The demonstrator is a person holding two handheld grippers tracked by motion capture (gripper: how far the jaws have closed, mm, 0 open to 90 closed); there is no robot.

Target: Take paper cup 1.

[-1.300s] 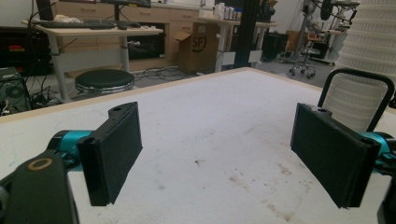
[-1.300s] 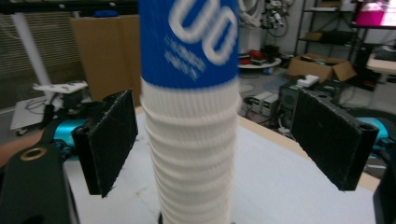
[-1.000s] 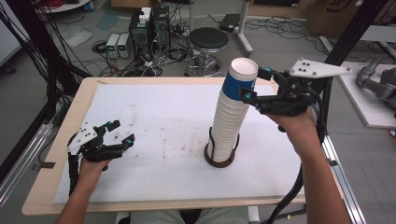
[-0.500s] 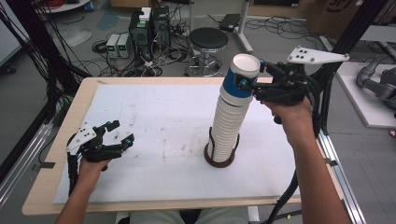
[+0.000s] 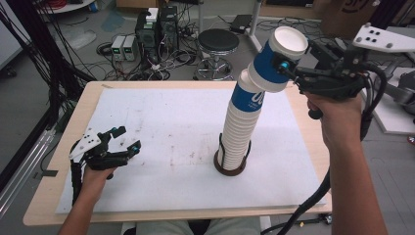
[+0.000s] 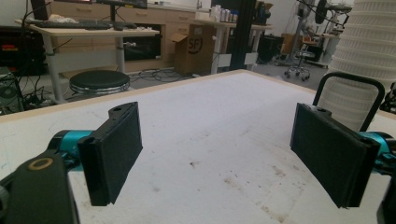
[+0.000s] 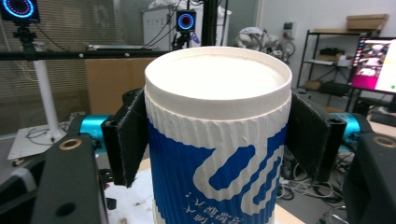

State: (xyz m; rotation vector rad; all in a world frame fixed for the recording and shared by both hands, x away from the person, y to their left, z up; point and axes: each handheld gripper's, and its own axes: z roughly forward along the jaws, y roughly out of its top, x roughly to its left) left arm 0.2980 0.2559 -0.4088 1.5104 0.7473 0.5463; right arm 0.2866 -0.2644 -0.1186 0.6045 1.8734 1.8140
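A tall stack of upturned white ribbed paper cups (image 5: 239,128) stands in a dark round holder (image 5: 230,170) on the white mat, right of centre. Its top cup now shows a blue band. My right gripper (image 5: 283,66) is shut on a blue-and-white cup (image 5: 274,54) and holds it tilted, just above and right of the stack's top. In the right gripper view the cup (image 7: 219,84) sits squeezed between both pads of the right gripper (image 7: 215,133). My left gripper (image 5: 126,138) rests open on the mat at the left. The left gripper (image 6: 219,154) holds nothing, and the stack (image 6: 369,56) stands beyond its right jaw.
The white mat (image 5: 161,112) covers a wooden table (image 5: 93,88). Behind the table's far edge are a black stool (image 5: 219,41), computer boxes (image 5: 156,27) and tangled cables on the floor. A black frame post (image 5: 44,54) rises at the left.
My right gripper has lifted the top cup off the stack, up and to the right, and tilted it. The left gripper has stayed put.
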